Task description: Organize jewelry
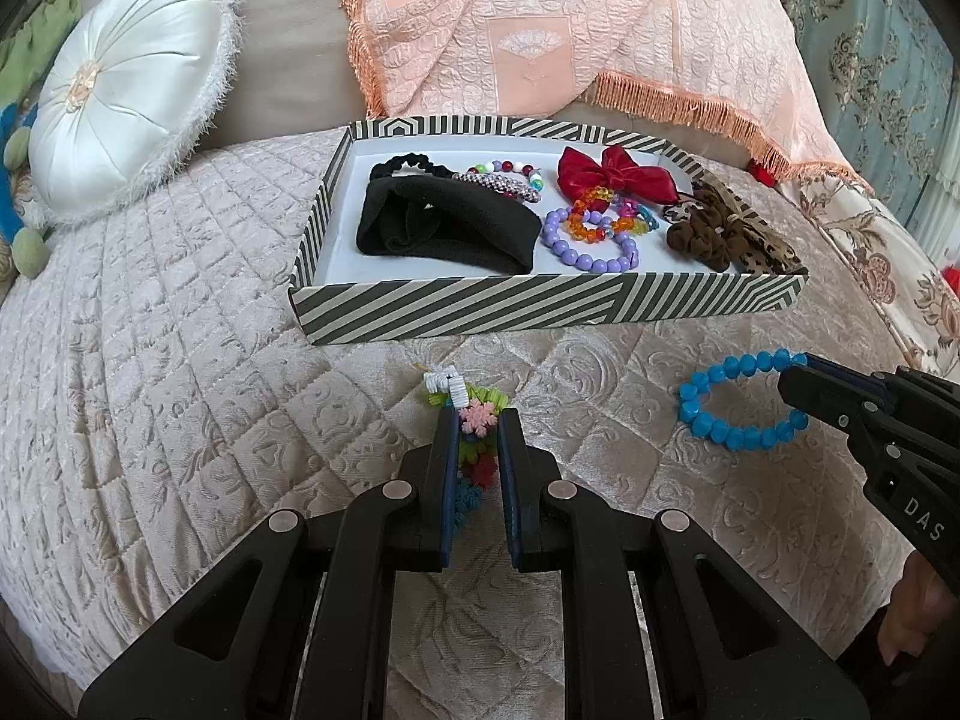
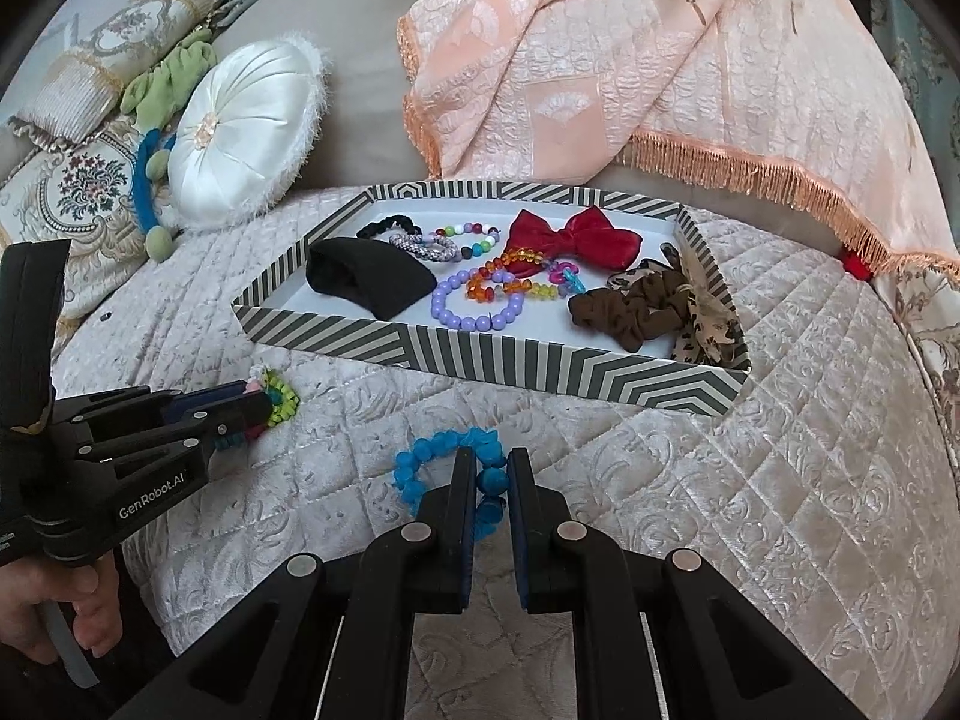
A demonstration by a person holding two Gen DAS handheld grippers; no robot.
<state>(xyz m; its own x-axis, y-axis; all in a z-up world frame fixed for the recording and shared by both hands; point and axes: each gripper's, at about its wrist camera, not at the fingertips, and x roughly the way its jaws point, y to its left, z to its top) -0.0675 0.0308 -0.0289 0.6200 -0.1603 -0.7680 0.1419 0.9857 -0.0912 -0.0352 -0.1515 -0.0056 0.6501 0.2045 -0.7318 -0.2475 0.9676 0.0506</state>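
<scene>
Grippers each clamp one piece on the quilt: left gripper pinches the flowery multicolour bracelet, right gripper the blue bead bracelet. Best to lift both clear of the striped tray wall before releasing. Inside: one red bow, one purple bracelet

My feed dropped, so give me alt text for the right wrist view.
The right gripper is shut on a blue bead bracelet lying on the quilted bedspread; beyond sits the striped tray of jewelry.
</scene>
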